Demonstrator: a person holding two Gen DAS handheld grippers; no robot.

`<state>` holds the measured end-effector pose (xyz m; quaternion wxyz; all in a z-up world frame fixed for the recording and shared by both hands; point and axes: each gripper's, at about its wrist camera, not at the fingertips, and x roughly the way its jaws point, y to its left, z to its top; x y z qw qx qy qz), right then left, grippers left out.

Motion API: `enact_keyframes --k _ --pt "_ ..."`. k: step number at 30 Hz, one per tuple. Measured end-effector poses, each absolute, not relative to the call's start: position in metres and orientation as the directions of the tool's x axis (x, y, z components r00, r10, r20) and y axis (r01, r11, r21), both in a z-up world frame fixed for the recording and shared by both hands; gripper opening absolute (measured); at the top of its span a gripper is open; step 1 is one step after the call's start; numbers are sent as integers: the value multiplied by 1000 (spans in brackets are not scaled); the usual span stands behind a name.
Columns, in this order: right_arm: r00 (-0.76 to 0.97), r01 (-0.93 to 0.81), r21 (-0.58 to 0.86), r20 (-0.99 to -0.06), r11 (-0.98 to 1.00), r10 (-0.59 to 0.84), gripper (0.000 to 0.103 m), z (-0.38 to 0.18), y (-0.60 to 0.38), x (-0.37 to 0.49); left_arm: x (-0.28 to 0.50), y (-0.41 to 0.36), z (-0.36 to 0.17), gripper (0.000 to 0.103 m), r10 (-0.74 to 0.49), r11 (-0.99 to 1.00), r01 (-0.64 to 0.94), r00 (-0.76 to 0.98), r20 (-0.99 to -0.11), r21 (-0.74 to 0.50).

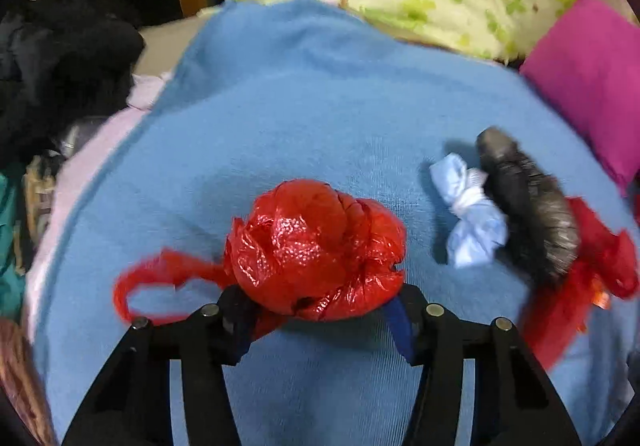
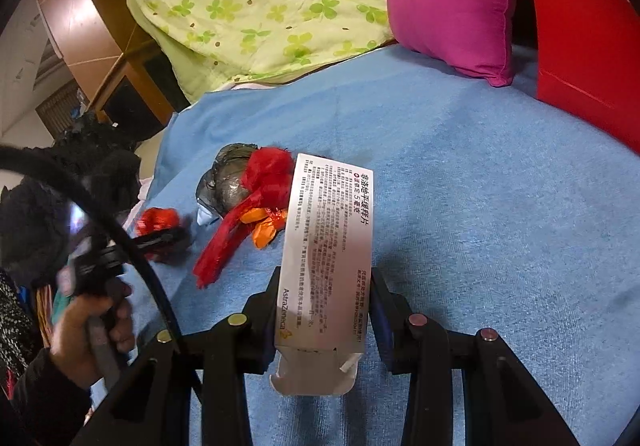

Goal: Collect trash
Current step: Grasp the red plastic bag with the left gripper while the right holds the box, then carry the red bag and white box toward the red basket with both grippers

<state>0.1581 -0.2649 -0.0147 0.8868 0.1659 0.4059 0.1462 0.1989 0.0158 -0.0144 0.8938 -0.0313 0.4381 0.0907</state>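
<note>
Blue terry cloth [image 1: 320,93] covers the bed and serves as the reference surface for all items. At its near edge in the left wrist view, the left hand-held gripper [image 1: 320,310] has its two fingers on either side of a crumpled red plastic bag [image 1: 316,246]; whether the pads press on the bag cannot be told. To the right of that bag lie a knotted pale blue bag [image 1: 472,205], a grey-black bag [image 1: 528,201] and a red mesh scrap [image 1: 588,270], grouped close together on the cloth. The right hand-held gripper [image 2: 324,306] is clamped on a white printed medicine carton [image 2: 324,246], held above the cloth with its opened flap end toward the camera. An orange wrapper [image 2: 266,226] lies beside the mesh scrap. At the far edge of the cloth rest a green-patterned quilt [image 2: 260,5] and a magenta cushion [image 2: 452,1].
</note>
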Motion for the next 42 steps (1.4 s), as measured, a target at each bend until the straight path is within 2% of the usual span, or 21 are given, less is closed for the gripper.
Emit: enact_keyframes --k 8,21,30,42 --pt "655 -135 332 -677 933 336 41 -5 -260 139 128 12 13 57 148 971 -238 580 -801 7" --pt "670 -135 330 -664 934 331 41 25 -272 48 46 1 36 58 105 973 -228 604 -790 -45" --pt "719 -101 301 -636 948 278 41 52 -296 -7 14 -21 59 58 61 981 -177 651 -757 -73" --pt "776 -43 288 -594 957 214 41 76 -328 -38 3 -64 81 58 13 994 -89 687 -727 -67"
